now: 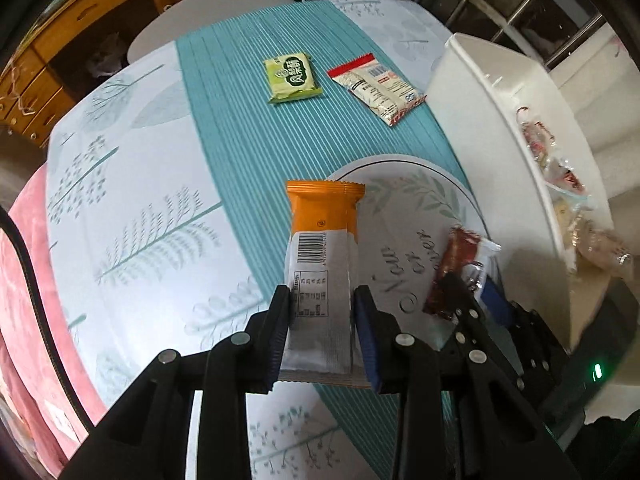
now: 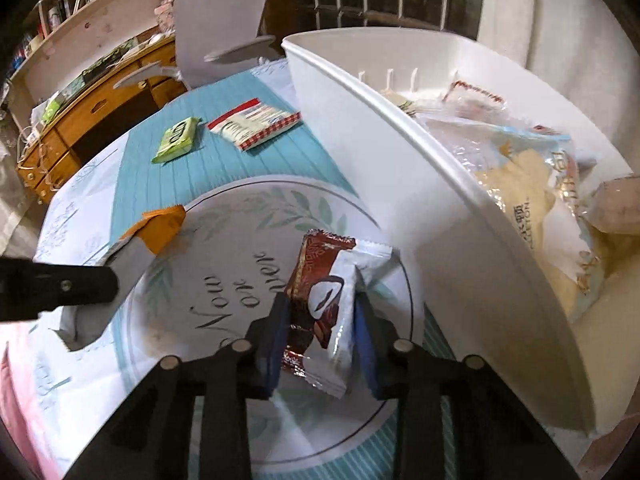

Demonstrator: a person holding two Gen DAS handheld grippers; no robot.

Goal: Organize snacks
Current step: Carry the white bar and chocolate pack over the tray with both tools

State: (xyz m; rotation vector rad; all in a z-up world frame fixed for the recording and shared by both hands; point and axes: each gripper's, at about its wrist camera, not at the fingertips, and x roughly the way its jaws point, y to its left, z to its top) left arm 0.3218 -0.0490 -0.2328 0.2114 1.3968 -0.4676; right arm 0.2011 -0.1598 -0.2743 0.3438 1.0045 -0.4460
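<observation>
Several snacks already seen in white bin [image 2: 400, 184] at surface's right edge. Orange-and-white bar [image 1: 320, 264] pinched by left gripper [image 1: 322, 332], held above plate [image 1: 404, 216], long axis along fingers, orange end away. Brown-and-white packet [image 2: 324, 300] pinched by right gripper [image 2: 320, 340] over plate. Green packet [image 1: 292, 77] and red-trimmed packet [image 1: 376, 87] left toward far edge.

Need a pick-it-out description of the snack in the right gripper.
Start at the round white plate with leaf print beside the tall white plastic bin. Over its right half, the right gripper pinches a small brown-and-white foil snack packet. The left gripper's orange-and-silver wrapped bar is longer.
</observation>
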